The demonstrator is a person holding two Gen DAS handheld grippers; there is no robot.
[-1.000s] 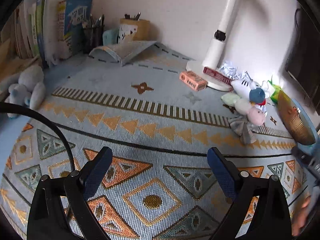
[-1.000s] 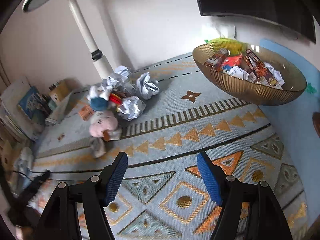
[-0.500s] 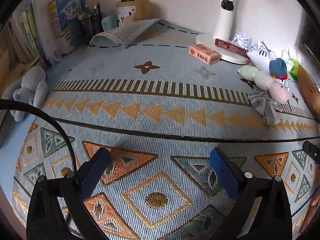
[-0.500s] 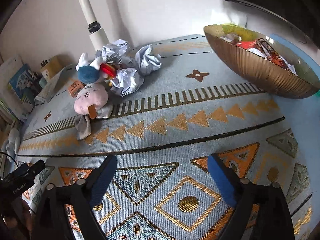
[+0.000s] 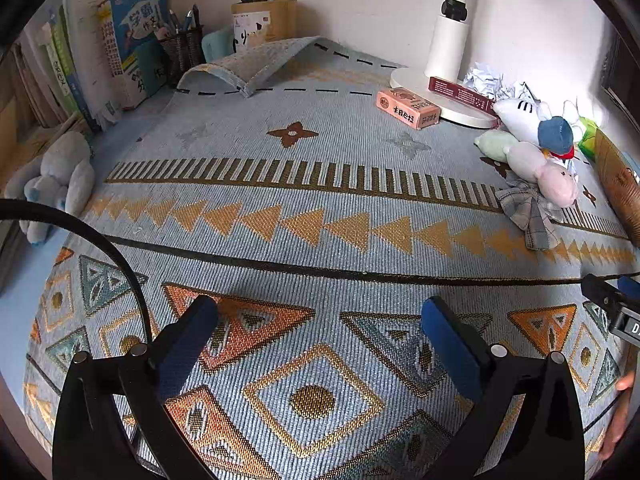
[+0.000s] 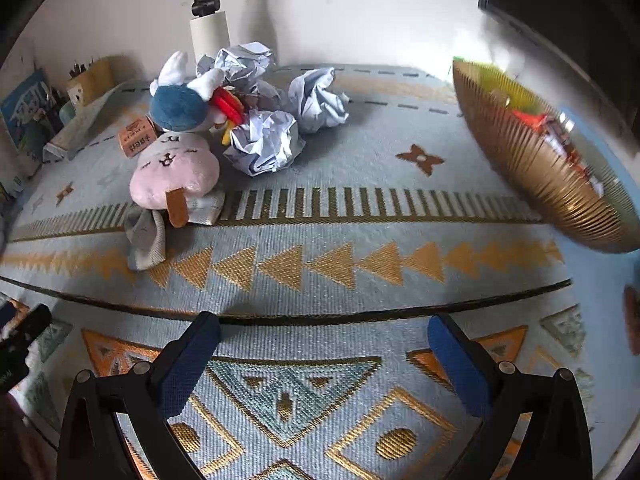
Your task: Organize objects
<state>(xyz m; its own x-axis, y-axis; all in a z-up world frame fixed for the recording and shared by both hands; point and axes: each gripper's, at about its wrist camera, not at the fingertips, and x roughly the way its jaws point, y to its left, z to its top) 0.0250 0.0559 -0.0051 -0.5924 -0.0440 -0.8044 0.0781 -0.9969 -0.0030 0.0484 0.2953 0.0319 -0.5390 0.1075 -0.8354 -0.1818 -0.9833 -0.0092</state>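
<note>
On the patterned mat [image 5: 320, 200] lie a pink plush [image 6: 176, 172], a blue-and-white plush [image 6: 180, 106], several crumpled paper balls [image 6: 264, 146], a grey cloth [image 6: 146, 236] and a small orange box [image 5: 408, 108]. A ribbed gold bowl [image 6: 532, 160] with packets in it stands at the right. My left gripper [image 5: 320, 312] is wide open over bare mat, far short of the box. My right gripper [image 6: 323, 326] hovers over the mat in front of the toys. Its jaws are opening and nothing is between them.
A white lamp base [image 5: 448, 72] carries a dark red box [image 5: 464, 94]. Books [image 5: 132, 44], a pen holder [image 5: 182, 52] and a pale blue plush [image 5: 56, 184] line the left side. The mat's back corner is folded over. A dark screen hangs at the upper right.
The right gripper's jaws spread much wider as it sank and swung toward the toys, so the bowl slid to the right edge. The left view tilted a little and its jaws widened slightly.
</note>
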